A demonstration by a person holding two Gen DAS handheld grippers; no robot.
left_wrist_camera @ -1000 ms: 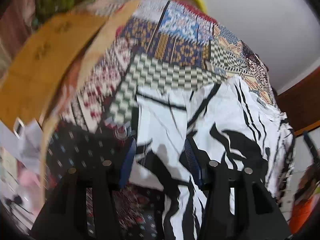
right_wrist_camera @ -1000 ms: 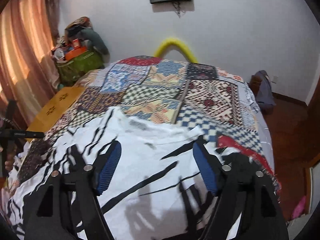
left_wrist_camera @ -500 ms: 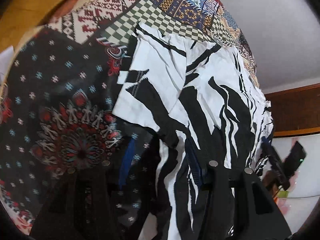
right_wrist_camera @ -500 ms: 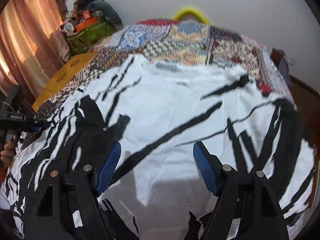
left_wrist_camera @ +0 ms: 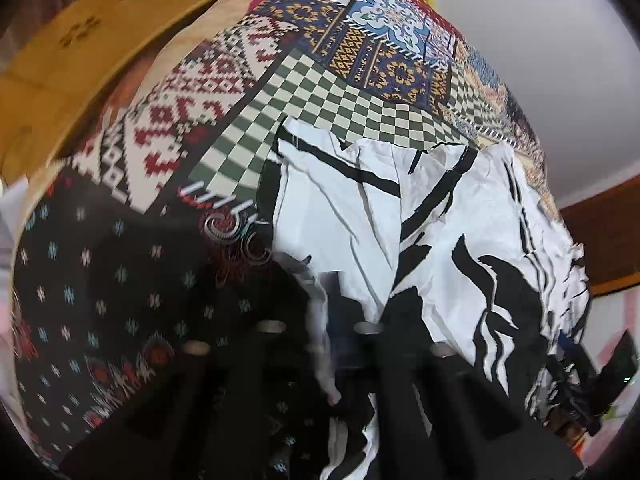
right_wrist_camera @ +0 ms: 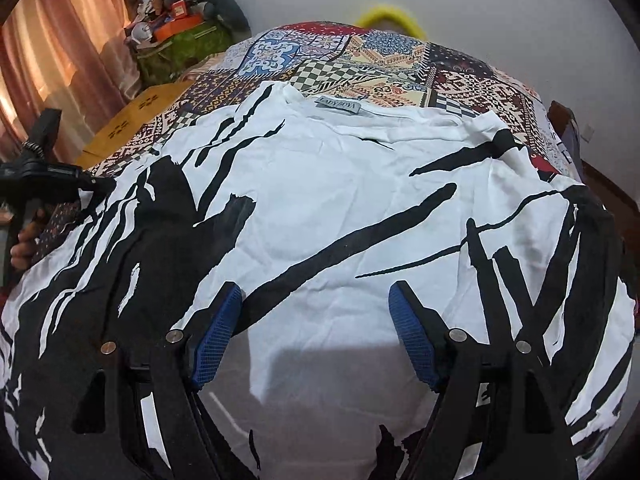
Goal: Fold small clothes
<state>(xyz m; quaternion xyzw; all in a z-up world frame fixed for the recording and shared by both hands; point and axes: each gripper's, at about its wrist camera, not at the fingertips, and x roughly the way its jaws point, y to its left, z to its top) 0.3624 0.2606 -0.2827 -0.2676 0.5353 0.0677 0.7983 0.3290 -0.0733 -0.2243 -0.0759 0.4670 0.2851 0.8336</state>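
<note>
A white T-shirt with black brush-stroke print [right_wrist_camera: 340, 208] lies spread flat on the patchwork bedspread [right_wrist_camera: 400, 64], grey neck label [right_wrist_camera: 338, 107] at the far side. My right gripper [right_wrist_camera: 316, 328] is open and empty, just above the shirt's near hem. The shirt also shows in the left wrist view [left_wrist_camera: 400, 240], one sleeve lying towards the checkered patch. My left gripper [left_wrist_camera: 320, 328] is blurred at the shirt's left edge, with cloth between the narrowed fingers. In the right wrist view the left gripper [right_wrist_camera: 60, 176] shows at the shirt's left edge.
A yellow wooden board [left_wrist_camera: 80, 48] lines the bed's left side. A green bag piled with clutter [right_wrist_camera: 180, 44] and pink curtains [right_wrist_camera: 60, 60] stand at back left. A yellow hoop [right_wrist_camera: 390, 20] leans on the white wall. Brown woodwork [left_wrist_camera: 600, 240] is on the right.
My left gripper's fingers have drawn together over the shirt's left edge, and its view has swung and blurred. My right gripper has stayed open, edging lower and closer over the shirt.
</note>
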